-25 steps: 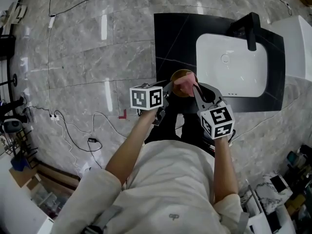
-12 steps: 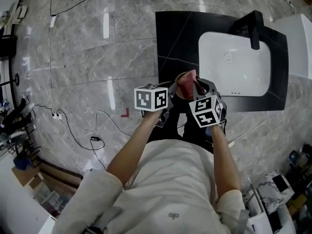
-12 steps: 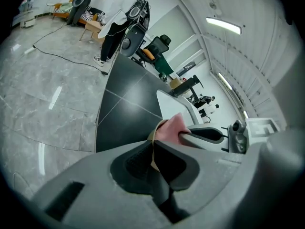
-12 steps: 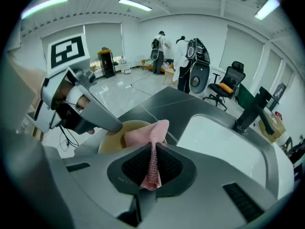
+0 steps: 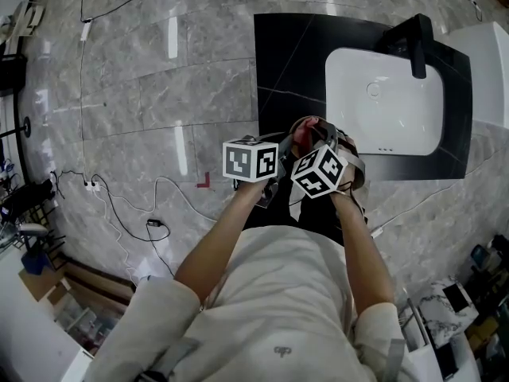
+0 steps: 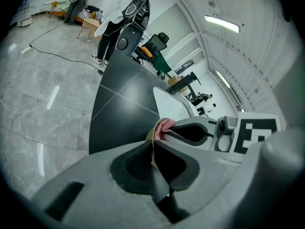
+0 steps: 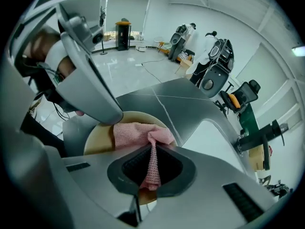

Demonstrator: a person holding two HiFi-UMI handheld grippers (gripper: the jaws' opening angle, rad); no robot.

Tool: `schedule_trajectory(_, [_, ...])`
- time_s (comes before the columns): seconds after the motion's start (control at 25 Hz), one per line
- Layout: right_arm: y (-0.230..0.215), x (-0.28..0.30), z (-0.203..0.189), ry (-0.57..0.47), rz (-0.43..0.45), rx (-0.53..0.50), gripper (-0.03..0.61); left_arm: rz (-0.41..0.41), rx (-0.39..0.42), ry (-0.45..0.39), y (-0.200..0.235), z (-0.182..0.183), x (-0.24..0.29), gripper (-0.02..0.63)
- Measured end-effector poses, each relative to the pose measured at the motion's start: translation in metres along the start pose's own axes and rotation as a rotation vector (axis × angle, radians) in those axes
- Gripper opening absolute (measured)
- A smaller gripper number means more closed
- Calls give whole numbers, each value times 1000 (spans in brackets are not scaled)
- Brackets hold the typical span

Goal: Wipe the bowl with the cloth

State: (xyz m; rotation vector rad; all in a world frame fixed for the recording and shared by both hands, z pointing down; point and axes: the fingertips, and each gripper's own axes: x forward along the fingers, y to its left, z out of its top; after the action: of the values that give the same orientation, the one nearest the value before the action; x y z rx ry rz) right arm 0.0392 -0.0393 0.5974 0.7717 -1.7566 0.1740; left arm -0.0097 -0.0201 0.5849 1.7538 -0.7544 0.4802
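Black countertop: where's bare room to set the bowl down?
Free: the black stone countertop strip between its left edge and the white sink basin. Crowded: its front edge, where the tan bowl and pink cloth are held; black faucet at the back.

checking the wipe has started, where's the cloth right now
Right gripper view: the cloth is pinched in the right gripper and lies in the bowl, which the left gripper clamps by the rim, near the sink.
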Motion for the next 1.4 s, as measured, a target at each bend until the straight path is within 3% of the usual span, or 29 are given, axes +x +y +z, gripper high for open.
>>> schedule_trajectory(0.52, [21,17,9,43,22,-256,15,-44,20,27,-1,-1,2,25])
schedule_trajectory(0.8, [42,13,16,11,111,-325,15,-37,-1,-2,0,3,1,23])
schedule_trajectory(1.0, [61,6,14,12,183,-371,15,13,-5,-32,6,8,1,20])
schedule_trajectory(1.4, [68,-4,-5,56,212,-487,15,25,-26,-31,7,6,-2,20])
